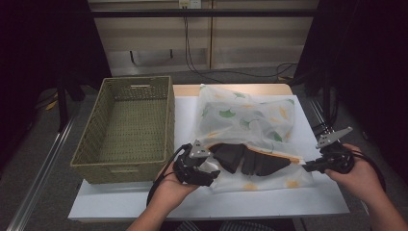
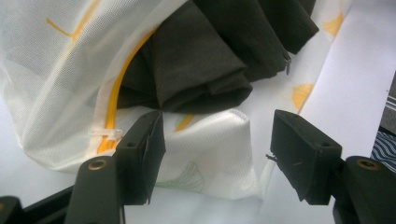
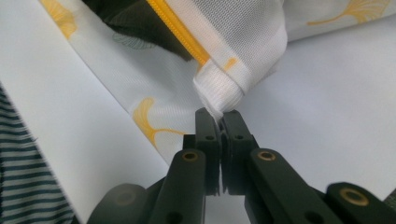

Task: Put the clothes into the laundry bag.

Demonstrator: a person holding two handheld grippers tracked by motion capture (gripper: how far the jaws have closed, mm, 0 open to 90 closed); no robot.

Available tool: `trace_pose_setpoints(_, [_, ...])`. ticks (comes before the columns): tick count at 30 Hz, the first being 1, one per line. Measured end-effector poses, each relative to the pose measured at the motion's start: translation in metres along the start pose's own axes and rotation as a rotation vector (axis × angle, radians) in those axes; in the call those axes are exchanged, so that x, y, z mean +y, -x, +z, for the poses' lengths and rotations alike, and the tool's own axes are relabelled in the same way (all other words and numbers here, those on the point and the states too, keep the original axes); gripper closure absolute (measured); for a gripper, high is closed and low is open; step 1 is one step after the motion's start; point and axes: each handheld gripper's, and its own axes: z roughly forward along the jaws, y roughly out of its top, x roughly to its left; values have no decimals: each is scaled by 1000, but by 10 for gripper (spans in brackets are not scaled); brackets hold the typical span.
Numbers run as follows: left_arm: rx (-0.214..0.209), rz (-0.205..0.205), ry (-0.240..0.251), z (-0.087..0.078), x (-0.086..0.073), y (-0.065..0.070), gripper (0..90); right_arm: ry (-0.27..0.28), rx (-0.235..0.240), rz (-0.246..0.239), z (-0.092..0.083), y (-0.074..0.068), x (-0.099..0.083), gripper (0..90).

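Observation:
A white mesh laundry bag [image 1: 245, 115] printed with ginkgo leaves lies on the white table [image 1: 269, 199]. A dark garment [image 1: 250, 161] bulges out of its near, unzipped edge. At the bag's near left corner is my left gripper [image 1: 211, 173]. In the left gripper view that gripper [image 2: 217, 140] is open, its jaws astride the folded bag corner [image 2: 210, 135], with the dark garment [image 2: 205, 60] and yellow zipper [image 2: 116, 93] just beyond. My right gripper [image 1: 308, 167] sits at the bag's near right corner. There this gripper [image 3: 222, 122] is shut on the white seam end [image 3: 224, 86] beside the zipper [image 3: 180, 32].
An olive woven basket [image 1: 137, 81] with nothing in it stands on the left of the table, close to the bag and my left hand. Bare white tabletop [image 1: 144, 202] runs along the near edge. Cables trail on the floor behind the table.

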Motion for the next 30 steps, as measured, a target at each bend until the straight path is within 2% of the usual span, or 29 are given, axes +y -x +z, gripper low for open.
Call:
trace_pose_setpoints(1, [-2,-10,16,0,0,1,354,-2,6,-7,-2,-1,-2,882])
trace_pose_setpoints(6, [7,12,-11,-2,1,2,354,-25,13,7,-12,-6,-14,882])
trace_pose_setpoints(10, [5,7,-3,-1,1,2,353,-38,14,31,-17,-7,-25,882])
trace_pose_setpoints(11, [-2,4,9,0,1,2,353,-45,8,28,-18,-6,-28,881])
trace_pose_setpoints(15, [-10,9,10,0,1,3,354,-41,0,63,-17,1,-38,880])
trace_pose_setpoints(19, [-6,18,14,-1,2,5,353,-35,-12,73,-16,2,-38,873])
trace_pose_setpoints(20, [-1,25,2,-2,3,6,352,-42,-12,66,-16,2,-38,867])
trace_pose_setpoints(21, [-9,17,18,-1,3,6,351,-45,-15,65,-15,2,-37,850])
trace_pose_setpoints(24, [-6,28,9,-3,4,8,350,-22,-40,67,-17,0,-36,762])
trace_pose_setpoints(25, [-12,19,30,-2,4,8,349,-12,-53,49,-18,0,-36,724])
trace_pose_setpoints(26, [-16,36,19,-2,5,8,348,1,-67,57,-20,-1,-36,687])
trace_pose_setpoints(28, [-11,38,17,-3,7,11,348,37,-84,46,-23,-3,-34,647])
trace_pose_setpoints(30, [-27,41,32,-3,9,12,347,61,-105,42,-28,-6,-32,628])
